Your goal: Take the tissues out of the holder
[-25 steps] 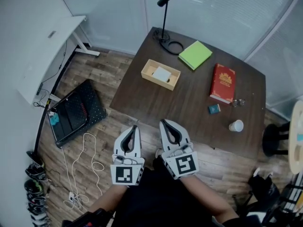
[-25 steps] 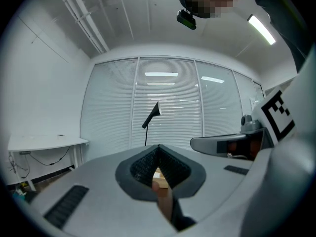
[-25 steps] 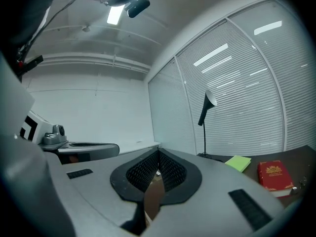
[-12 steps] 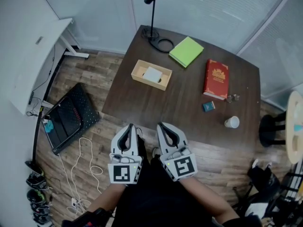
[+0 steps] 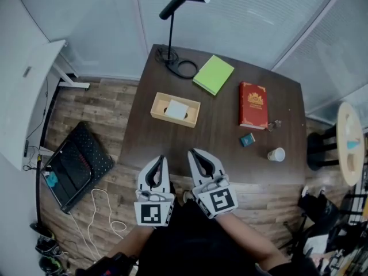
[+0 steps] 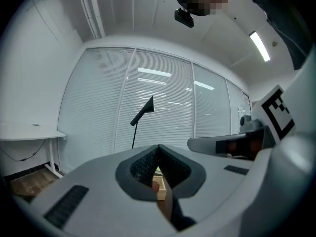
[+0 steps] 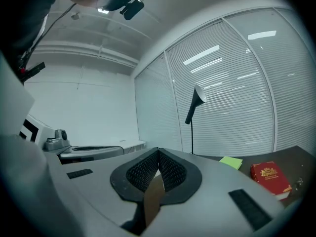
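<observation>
Both tools sit low at the near edge of the counter [image 5: 218, 148], not yet over it. Left tool [image 5: 162, 158]: jaws pressed together with nothing between them; its own view shows only a sliver of the wooden box past the pads. Right tool [image 5: 191, 153]: likewise clenched and empty. Task thing: the wooden tissue holder [image 5: 158, 103], an open shallow box, stands on the left half of the counter, well apart from both tools and between them and the desk lamp [image 5: 170, 32]. The white tissues [image 5: 176, 109] lie flat inside it, about mid-box. The green pad [image 5: 213, 74], red book [image 5: 253, 104] and paper cup [image 5: 276, 154] lie off to the right, clear of the path. Judgement: the step in hand is the approach. One tool should probably open before it reaches the box, then come down from above over the stack rather than in from the side, since the walls block a level entry. Pinch at an edge of the stack where the pads can get under the paper. The box looks light and may lift with the tissues, so the other tool could rest on a wall to hold it down. Draw upward slowly.
</observation>
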A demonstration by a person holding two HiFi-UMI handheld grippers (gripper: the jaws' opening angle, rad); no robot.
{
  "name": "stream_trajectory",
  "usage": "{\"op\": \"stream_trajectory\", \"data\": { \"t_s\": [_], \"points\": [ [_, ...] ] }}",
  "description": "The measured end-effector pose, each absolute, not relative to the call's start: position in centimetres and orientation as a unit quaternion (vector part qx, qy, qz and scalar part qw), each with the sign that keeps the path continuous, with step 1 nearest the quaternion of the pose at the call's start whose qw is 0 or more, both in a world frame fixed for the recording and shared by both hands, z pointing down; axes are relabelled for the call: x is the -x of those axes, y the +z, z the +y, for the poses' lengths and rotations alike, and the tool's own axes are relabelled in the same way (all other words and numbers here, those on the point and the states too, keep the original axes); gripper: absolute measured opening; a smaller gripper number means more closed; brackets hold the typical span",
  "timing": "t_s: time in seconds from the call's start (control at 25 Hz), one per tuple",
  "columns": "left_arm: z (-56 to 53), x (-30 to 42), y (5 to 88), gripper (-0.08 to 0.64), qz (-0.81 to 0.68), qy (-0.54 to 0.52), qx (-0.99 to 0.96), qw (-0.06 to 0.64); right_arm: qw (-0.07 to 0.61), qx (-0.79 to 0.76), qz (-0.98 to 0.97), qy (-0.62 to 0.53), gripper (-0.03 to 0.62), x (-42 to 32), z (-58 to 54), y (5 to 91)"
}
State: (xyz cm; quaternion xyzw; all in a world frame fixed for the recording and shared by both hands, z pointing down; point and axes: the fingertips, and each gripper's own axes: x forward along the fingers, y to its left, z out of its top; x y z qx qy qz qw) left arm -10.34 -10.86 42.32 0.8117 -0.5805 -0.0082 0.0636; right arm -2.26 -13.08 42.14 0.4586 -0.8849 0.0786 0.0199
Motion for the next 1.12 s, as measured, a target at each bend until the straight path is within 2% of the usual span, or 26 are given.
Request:
{"op": "stream_trajectory", "data": {
  "t_s": [0.56,1.12],
  "points": [
    [-18.8,14.2,42.4,-0.002,-0.538,-0.014,-0.839,0.076,0.056,-0.499,-0.861,0.085,0.011,6.1,-21.1,42.7],
    [-21.4,16.7,43.7,-0.002,-0.499,-0.019,-0.86,0.11,0.111,-0.555,-0.81,0.154,0.011,7.1,-26.5,48.1]
  ]
}}
